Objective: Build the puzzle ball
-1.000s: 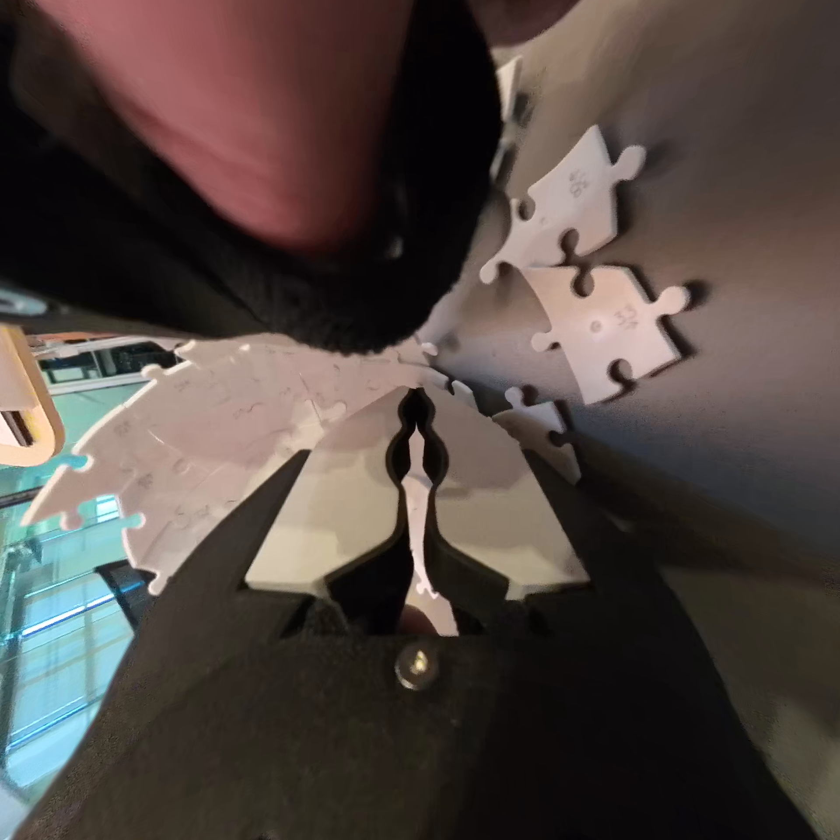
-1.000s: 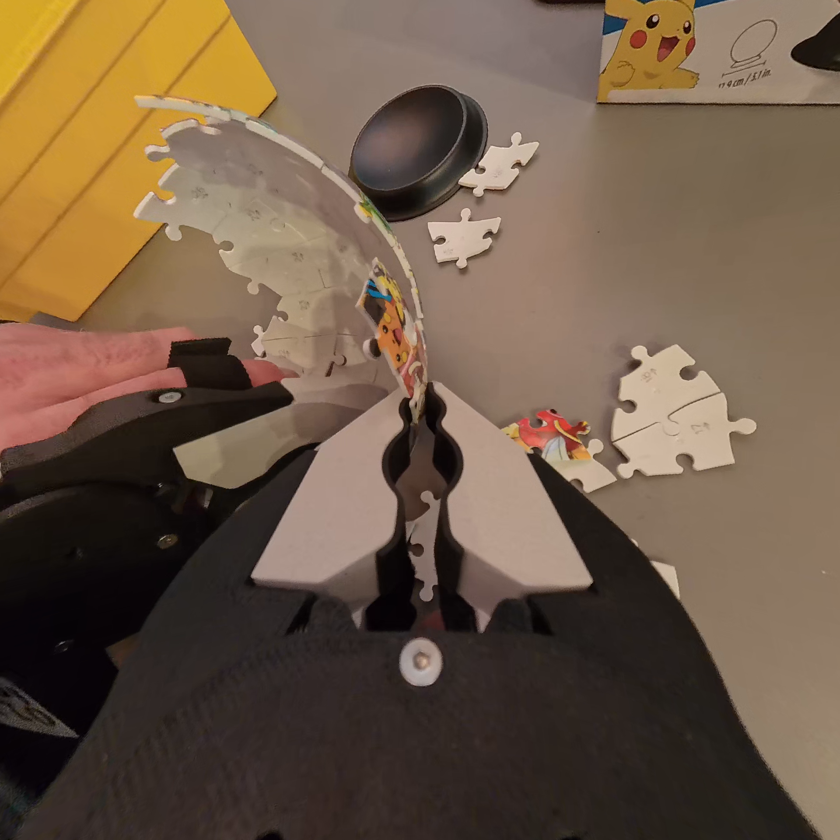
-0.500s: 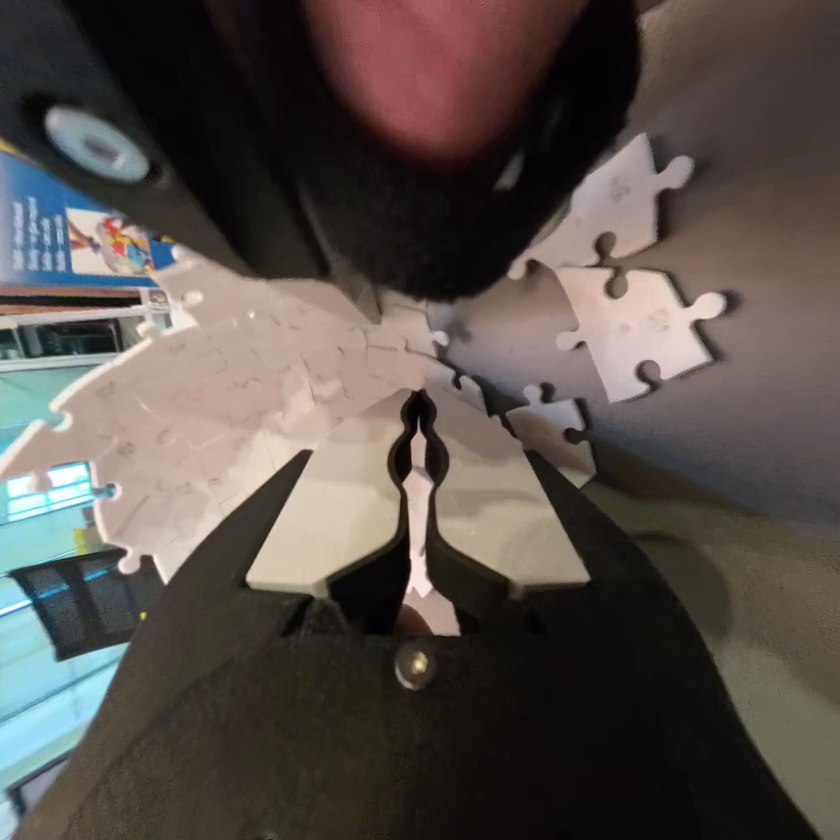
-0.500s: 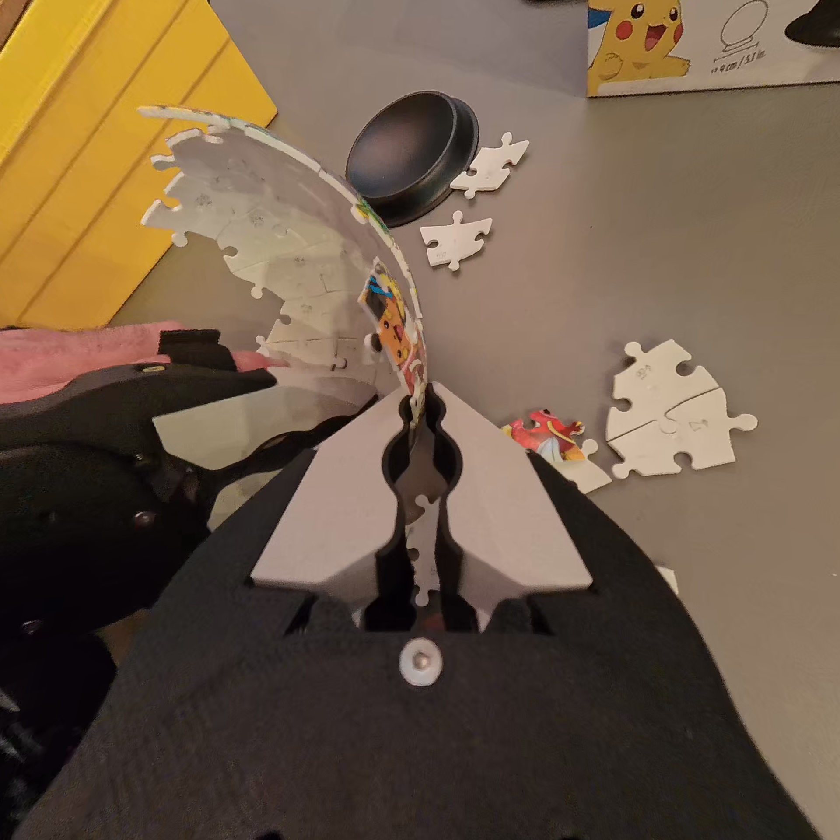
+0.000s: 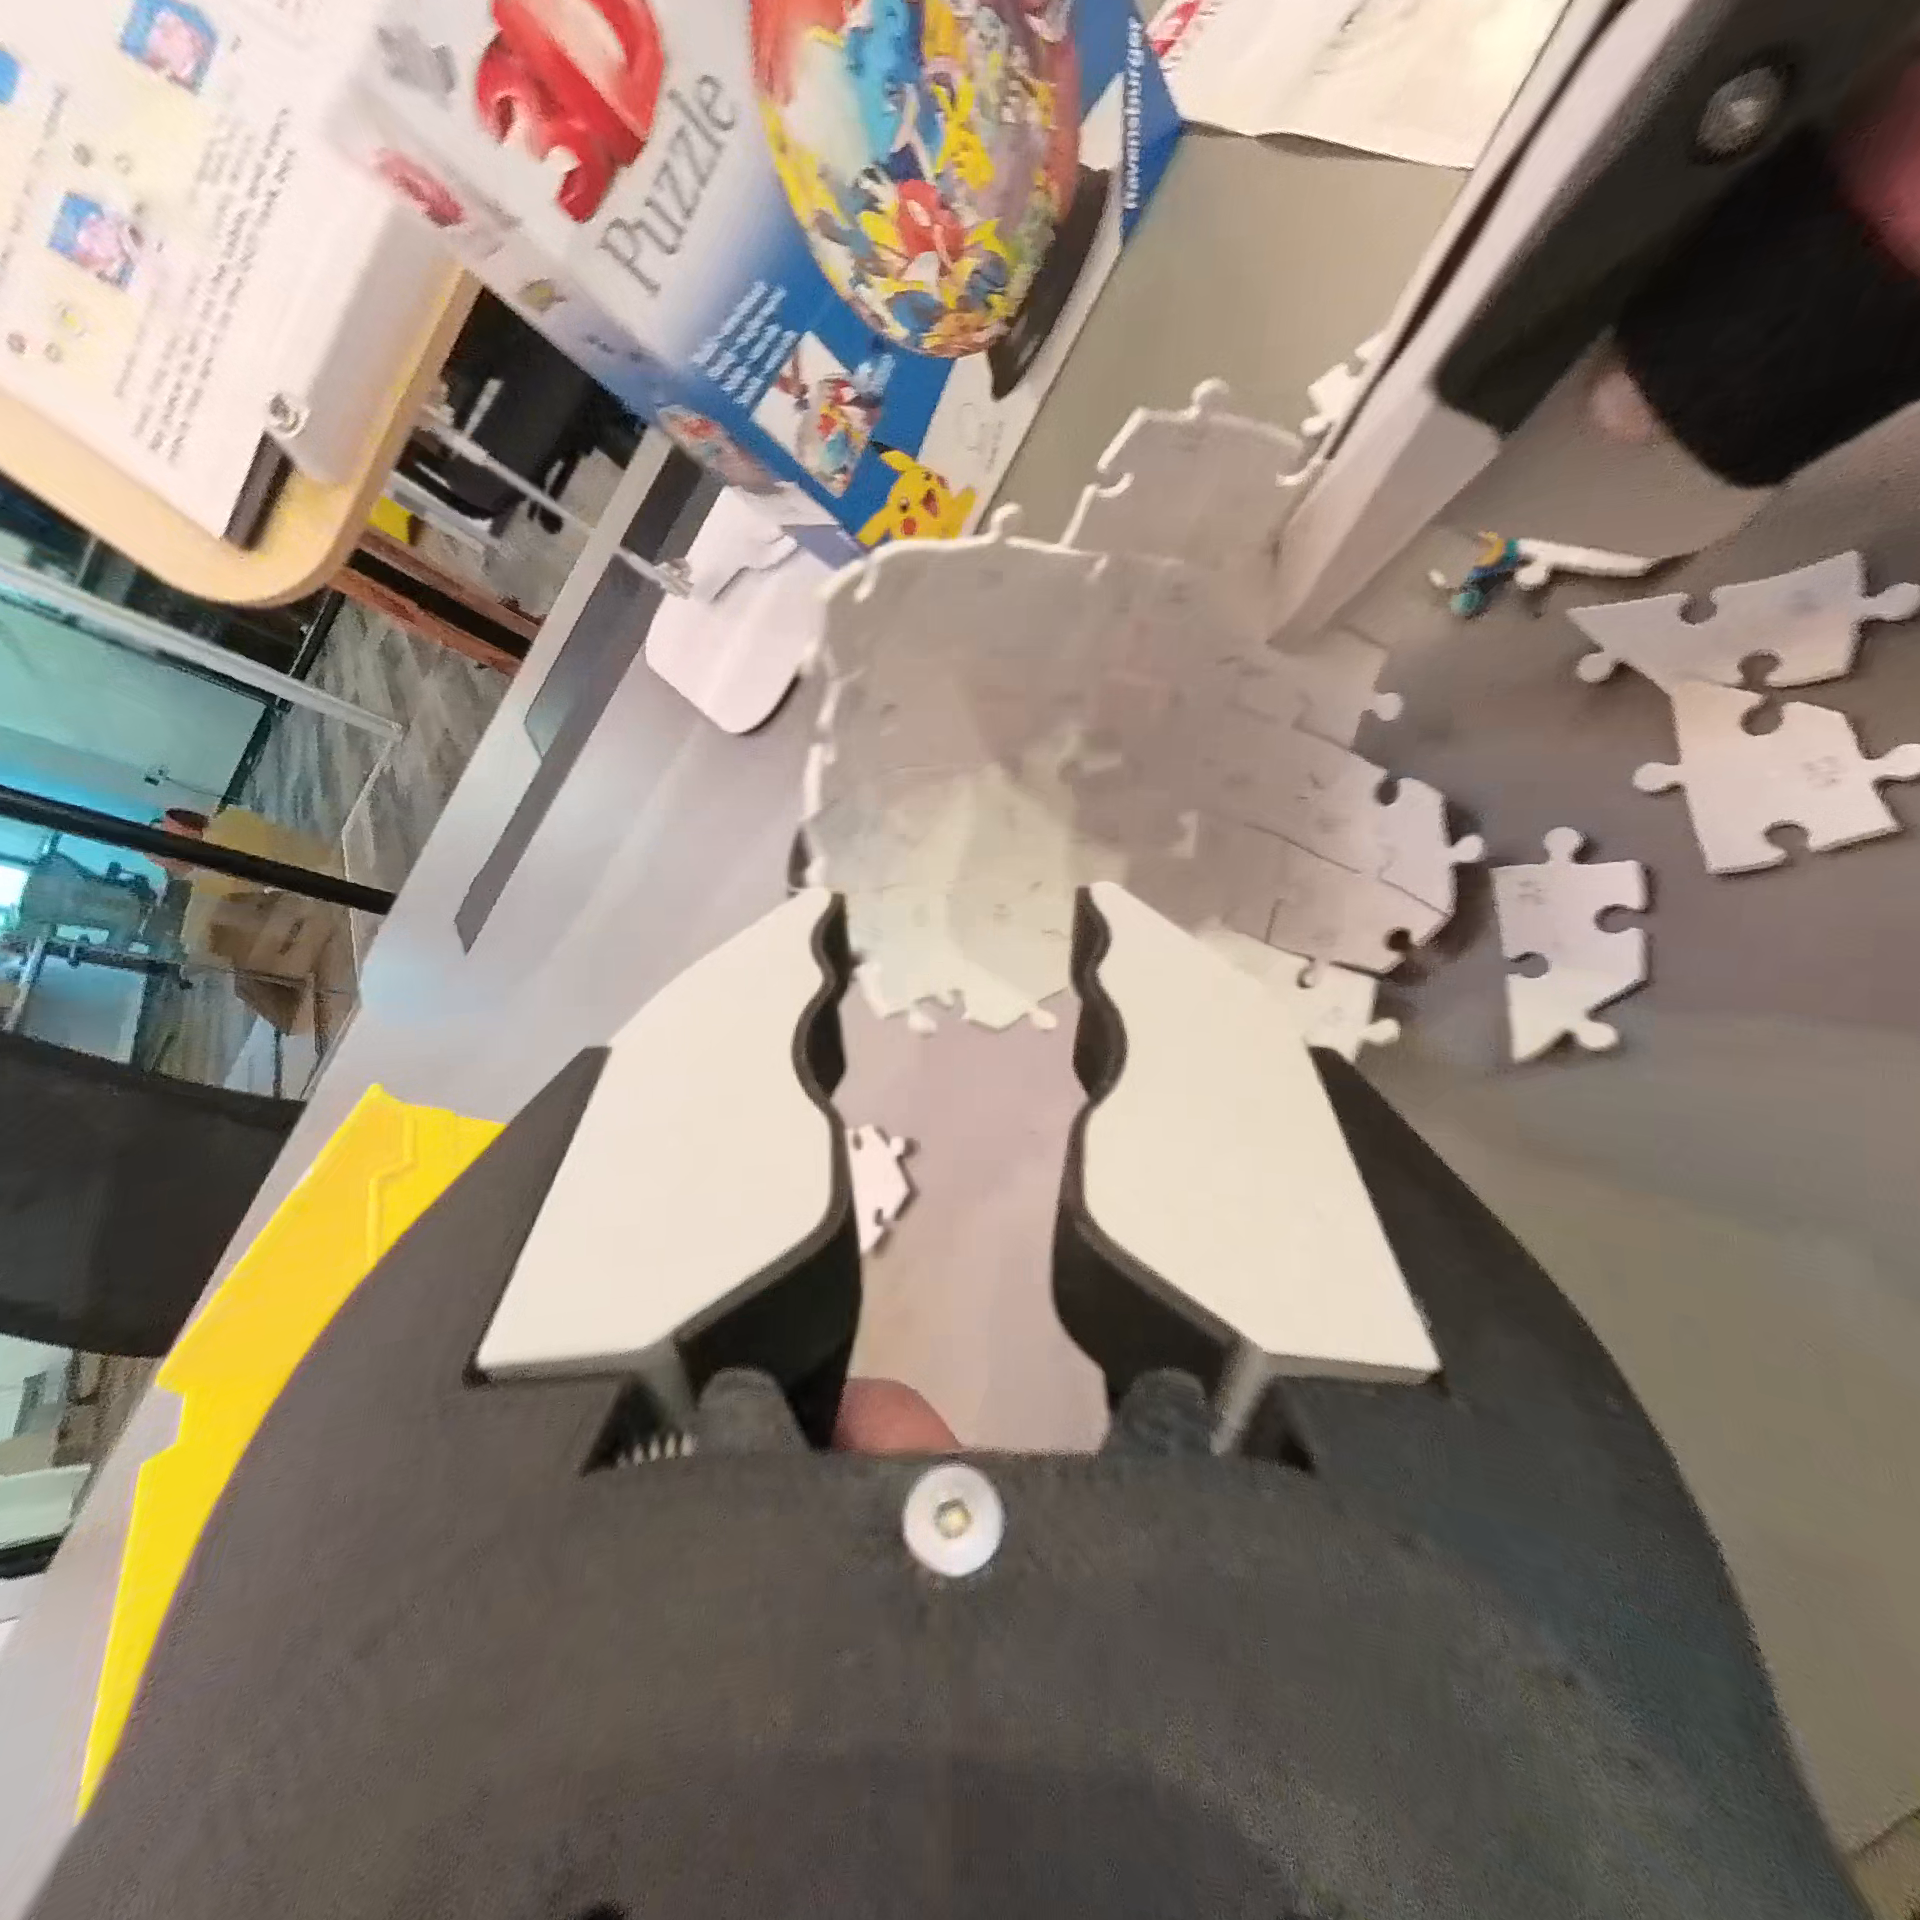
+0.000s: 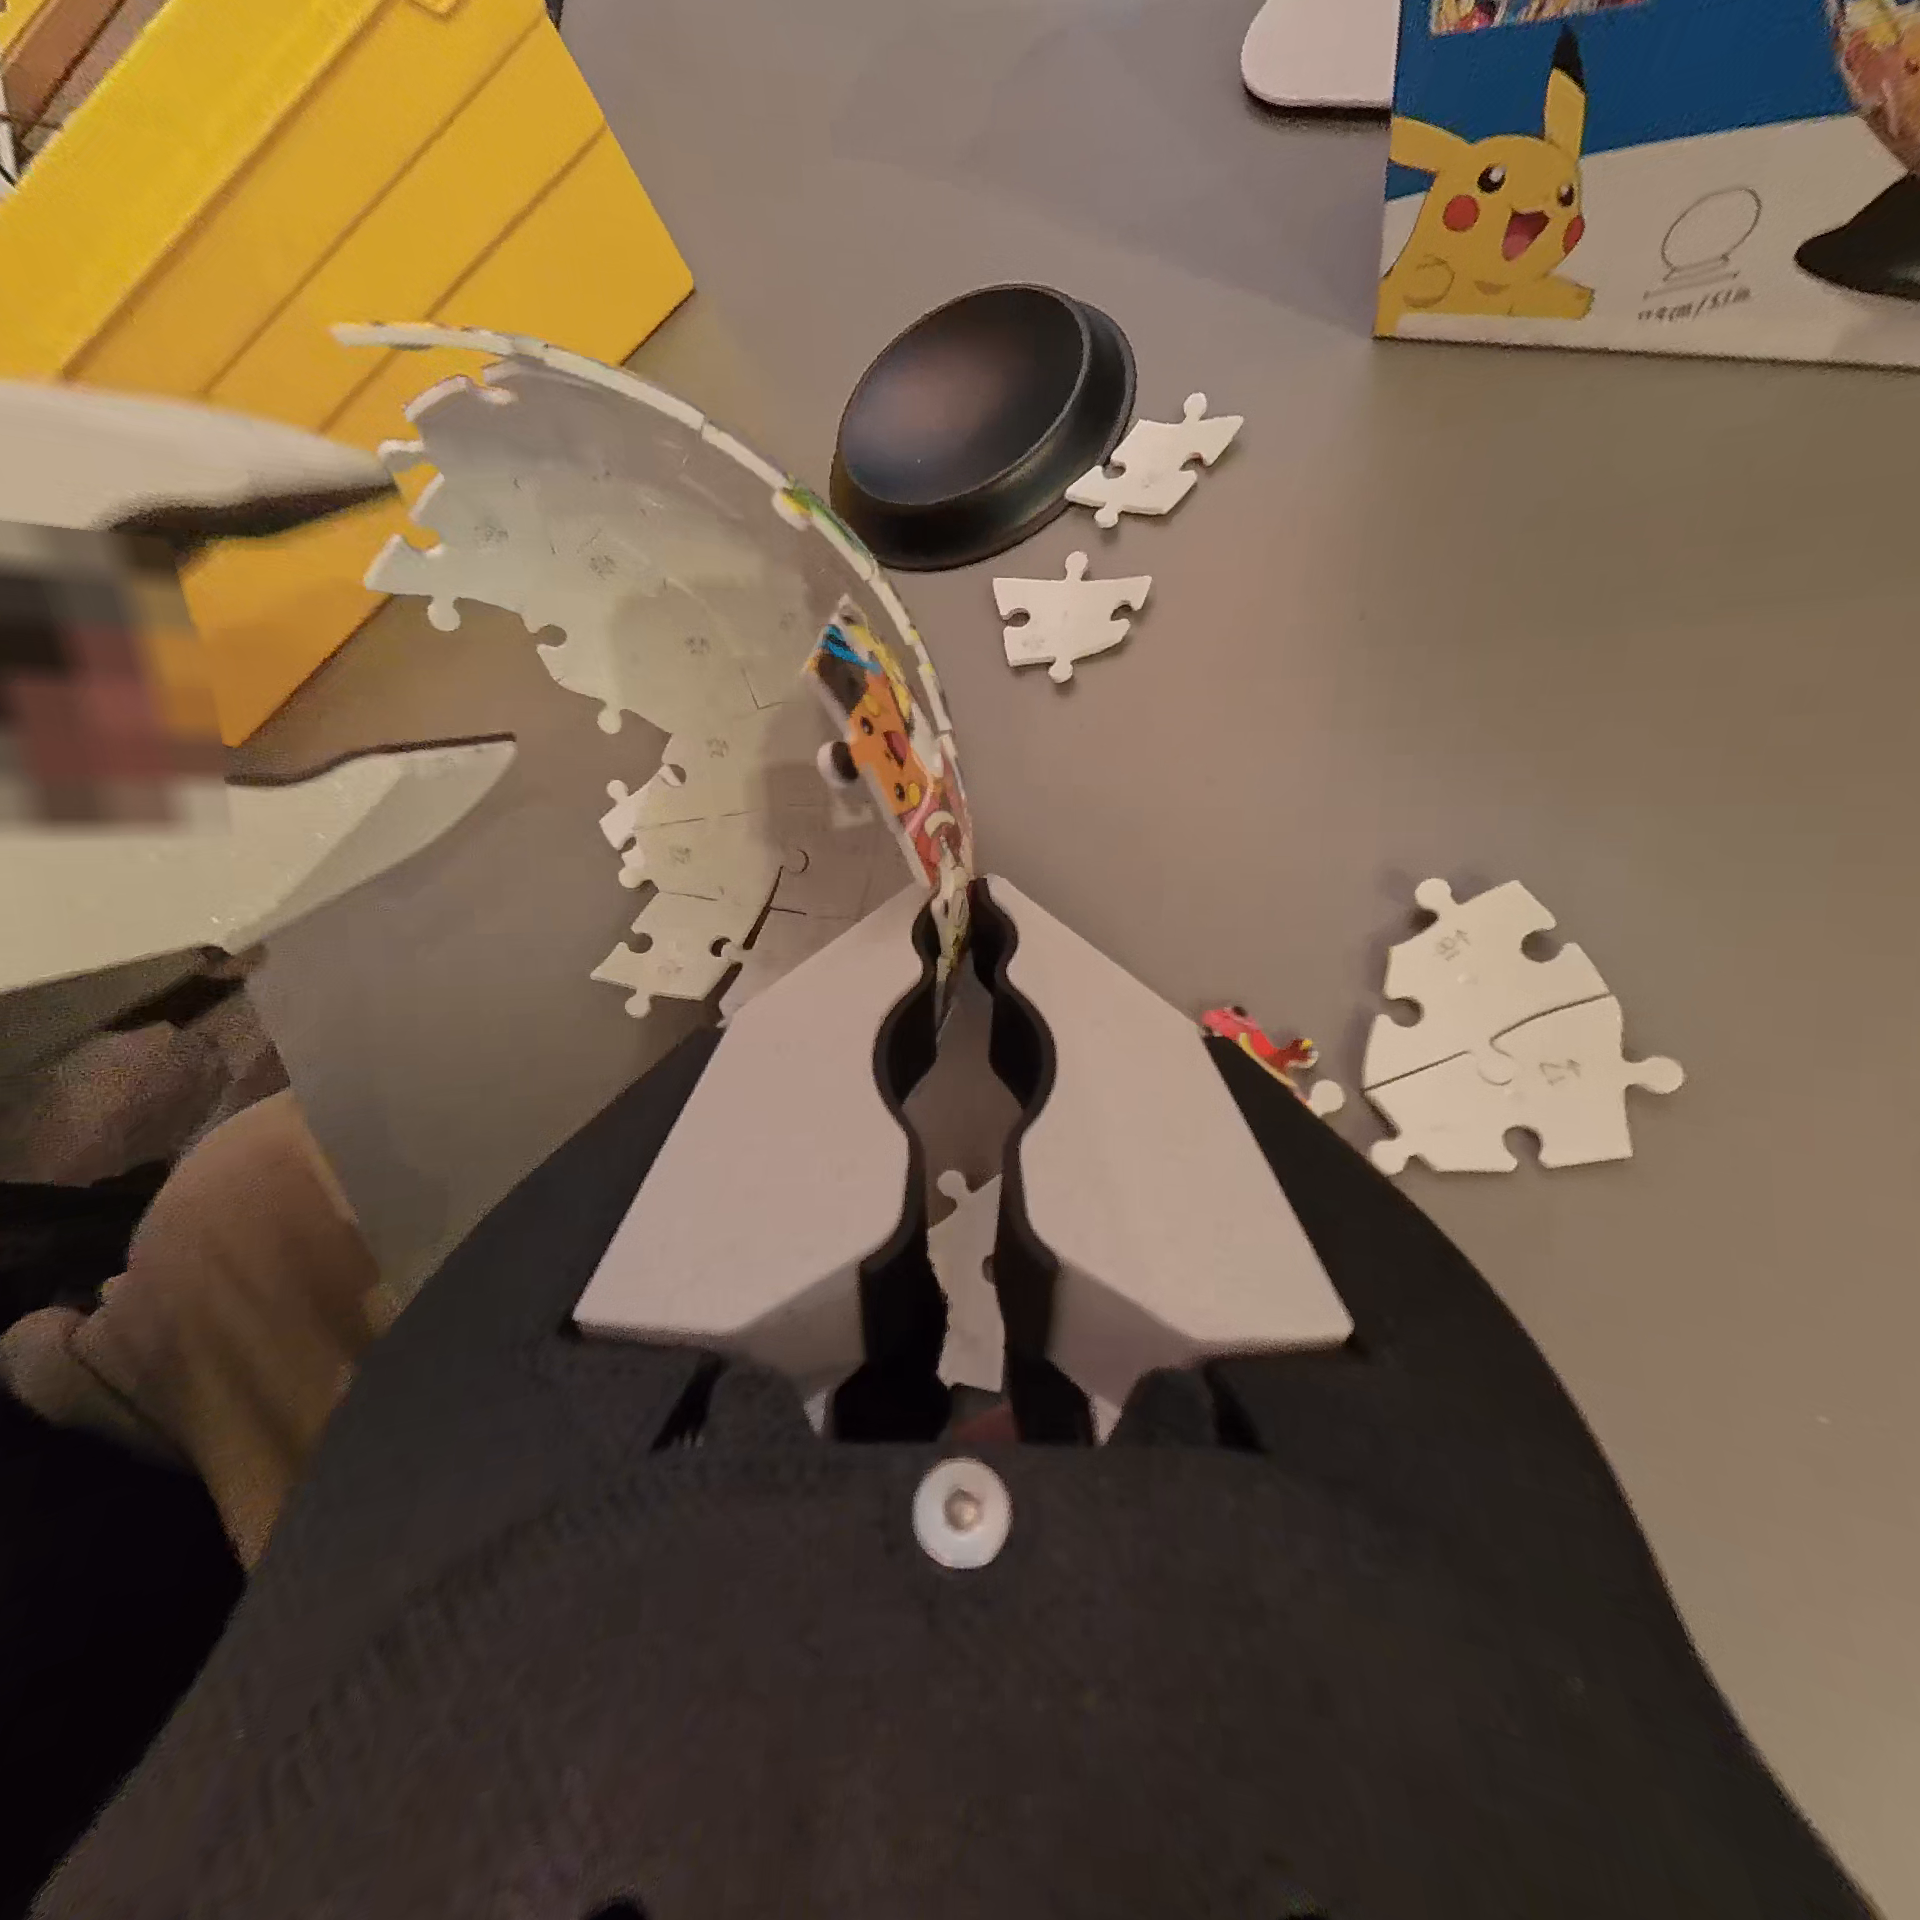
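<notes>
The partly built puzzle ball (image 6: 665, 613) is a curved shell, white inside and printed outside, standing on edge above the grey table (image 6: 1455, 727). My right gripper (image 6: 964, 899) is shut on its lower edge. My left gripper (image 5: 961, 904) is open and empty, jaws wide apart, just short of the shell (image 5: 1049, 748). In the right wrist view it is blurred at the left, with one finger (image 6: 312, 821) showing. One right gripper finger (image 5: 1392, 416) shows at the shell's far side. The black round stand (image 6: 977, 426) sits behind the shell.
Loose white pieces lie near the stand (image 6: 1070, 613), and a joined pair (image 6: 1496, 1039) lies at the right beside a red printed piece (image 6: 1257, 1039). A yellow bin (image 6: 312, 187) stands at the left. The puzzle box (image 6: 1642, 177) stands at the back right. The left gripper's tips are roughly 10 cm from the right gripper's.
My left gripper has let go of the shell, opened wide and swung back from it. My right gripper keeps its hold on the shell's edge.
</notes>
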`<state>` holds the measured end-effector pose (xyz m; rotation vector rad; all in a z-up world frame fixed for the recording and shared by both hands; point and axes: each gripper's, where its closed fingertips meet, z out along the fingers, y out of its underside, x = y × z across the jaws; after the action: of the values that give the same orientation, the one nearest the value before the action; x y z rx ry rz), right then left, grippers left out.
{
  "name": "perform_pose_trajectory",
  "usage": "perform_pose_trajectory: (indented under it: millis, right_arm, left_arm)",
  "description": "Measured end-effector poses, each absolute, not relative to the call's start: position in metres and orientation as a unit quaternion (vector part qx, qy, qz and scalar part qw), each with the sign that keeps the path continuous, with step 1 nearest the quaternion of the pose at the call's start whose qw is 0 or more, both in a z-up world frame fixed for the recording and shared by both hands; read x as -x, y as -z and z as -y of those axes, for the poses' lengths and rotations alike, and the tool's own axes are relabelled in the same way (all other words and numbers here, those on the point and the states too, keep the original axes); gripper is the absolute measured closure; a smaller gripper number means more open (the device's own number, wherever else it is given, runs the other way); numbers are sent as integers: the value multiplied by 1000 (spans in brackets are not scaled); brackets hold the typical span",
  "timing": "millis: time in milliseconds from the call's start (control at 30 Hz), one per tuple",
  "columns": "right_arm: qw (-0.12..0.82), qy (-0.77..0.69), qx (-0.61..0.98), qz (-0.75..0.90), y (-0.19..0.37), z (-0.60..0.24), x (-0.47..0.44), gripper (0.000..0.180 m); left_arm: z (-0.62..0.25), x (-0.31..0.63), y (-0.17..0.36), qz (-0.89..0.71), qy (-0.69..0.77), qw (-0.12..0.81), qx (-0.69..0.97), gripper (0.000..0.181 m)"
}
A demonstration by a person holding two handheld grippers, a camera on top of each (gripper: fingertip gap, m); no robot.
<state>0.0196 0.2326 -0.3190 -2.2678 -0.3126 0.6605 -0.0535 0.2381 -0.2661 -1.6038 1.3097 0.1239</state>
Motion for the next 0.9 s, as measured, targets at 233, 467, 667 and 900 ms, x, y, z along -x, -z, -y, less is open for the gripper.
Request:
perform_pose_trajectory:
  millis: [233,467,667,900]
  right_arm:
    - [369,-234,884,167,315,-239,-22,179]
    - [372,-200,876,231,308,-245,-12,180]
    - [368,-204,876,235,307,-245,-6,179]
    - [381,-222,875,200,296,-244,-11,160]
  left_arm:
    - [-254,59,265,-540,25,465,701,113]
    - [-261,46,286,-558,57,391,730,136]
    - [-271,54,299,-521,42,391,758,158]
    - [-277,59,303,-475,41,412,776,168]
